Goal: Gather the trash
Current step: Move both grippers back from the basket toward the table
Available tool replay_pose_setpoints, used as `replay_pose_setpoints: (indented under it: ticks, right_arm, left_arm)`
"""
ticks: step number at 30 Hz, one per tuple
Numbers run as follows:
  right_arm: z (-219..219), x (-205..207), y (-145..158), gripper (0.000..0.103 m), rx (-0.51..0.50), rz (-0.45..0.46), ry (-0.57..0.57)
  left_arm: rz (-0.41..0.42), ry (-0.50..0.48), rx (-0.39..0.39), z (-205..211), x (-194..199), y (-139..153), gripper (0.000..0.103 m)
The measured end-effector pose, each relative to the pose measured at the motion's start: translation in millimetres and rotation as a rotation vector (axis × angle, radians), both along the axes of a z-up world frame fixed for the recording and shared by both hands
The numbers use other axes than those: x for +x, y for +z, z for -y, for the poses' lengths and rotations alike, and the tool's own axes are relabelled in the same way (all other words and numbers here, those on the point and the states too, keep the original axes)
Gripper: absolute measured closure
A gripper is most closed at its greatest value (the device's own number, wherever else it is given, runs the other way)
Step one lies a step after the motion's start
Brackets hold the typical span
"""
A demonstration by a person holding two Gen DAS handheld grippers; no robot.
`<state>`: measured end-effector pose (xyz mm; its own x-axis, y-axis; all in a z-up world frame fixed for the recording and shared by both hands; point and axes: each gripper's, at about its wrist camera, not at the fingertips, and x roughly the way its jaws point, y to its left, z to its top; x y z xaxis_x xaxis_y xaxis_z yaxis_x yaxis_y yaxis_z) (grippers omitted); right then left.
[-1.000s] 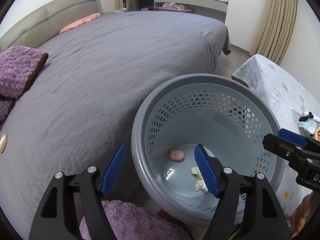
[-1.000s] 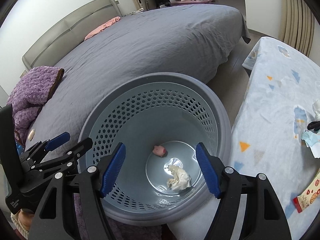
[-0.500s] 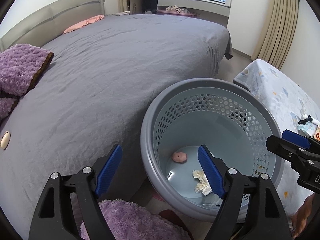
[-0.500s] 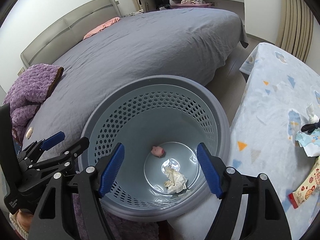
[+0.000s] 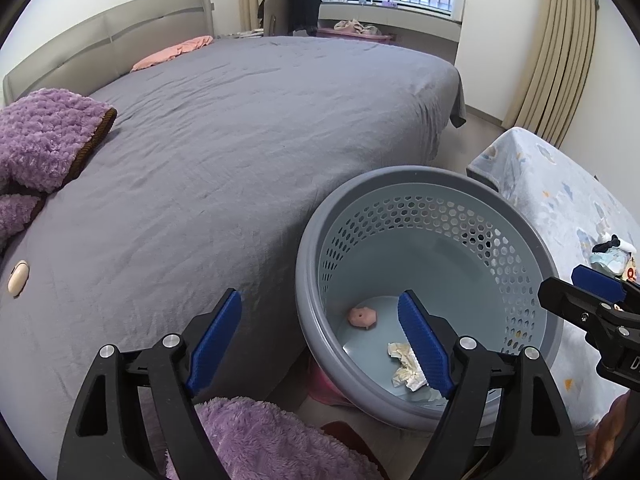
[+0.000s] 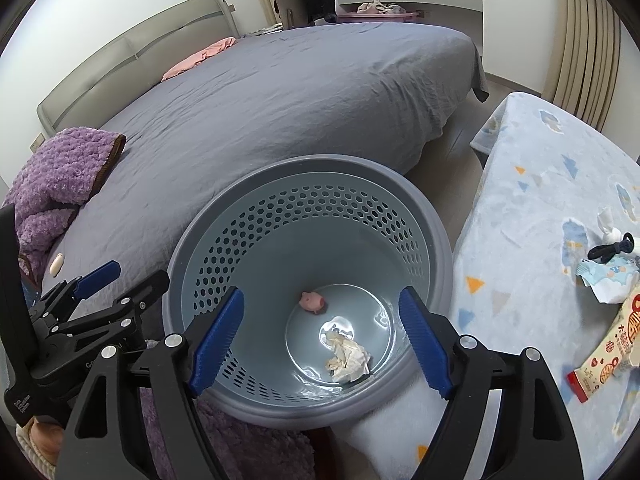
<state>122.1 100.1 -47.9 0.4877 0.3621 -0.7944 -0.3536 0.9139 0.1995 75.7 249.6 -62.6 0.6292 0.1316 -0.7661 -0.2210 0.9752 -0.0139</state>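
A grey perforated basket [image 5: 472,184] [image 6: 436,224] stands on the floor between the bed and a low table. In it lie a crumpled white paper [image 5: 404,364] [image 6: 348,356] and a small pink pig toy [image 5: 362,317] [image 6: 312,302]. My left gripper [image 5: 320,336] is open and empty, above the basket's left rim. My right gripper [image 6: 320,336] is open and empty, over the basket's near side. On the table lie a red snack wrapper [image 6: 612,348], a light blue wrapper [image 6: 608,276] and a black item with white tissue [image 6: 612,246].
A large bed with a grey sheet [image 5: 248,128] fills the left. A purple fleece blanket [image 5: 44,136] and a small beige oval object [image 5: 18,283] lie on it. The low table has a pale patterned cloth [image 6: 532,200]. More purple fleece [image 5: 256,440] lies below the left gripper.
Both grippers have pulled back and up from the basket, so it looks smaller and farther. Both stay open and empty. The basket's contents have not moved.
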Motion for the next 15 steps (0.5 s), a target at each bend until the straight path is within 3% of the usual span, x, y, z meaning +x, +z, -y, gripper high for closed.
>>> replay_pose_setpoints:
  ticks: [15]
  right_arm:
    - [5.6,-12.8,13.1,0.027,0.000,0.024,-0.021]
  left_arm:
    - [0.024,-0.015,-0.002,2.9,-10.3,10.0,0.023]
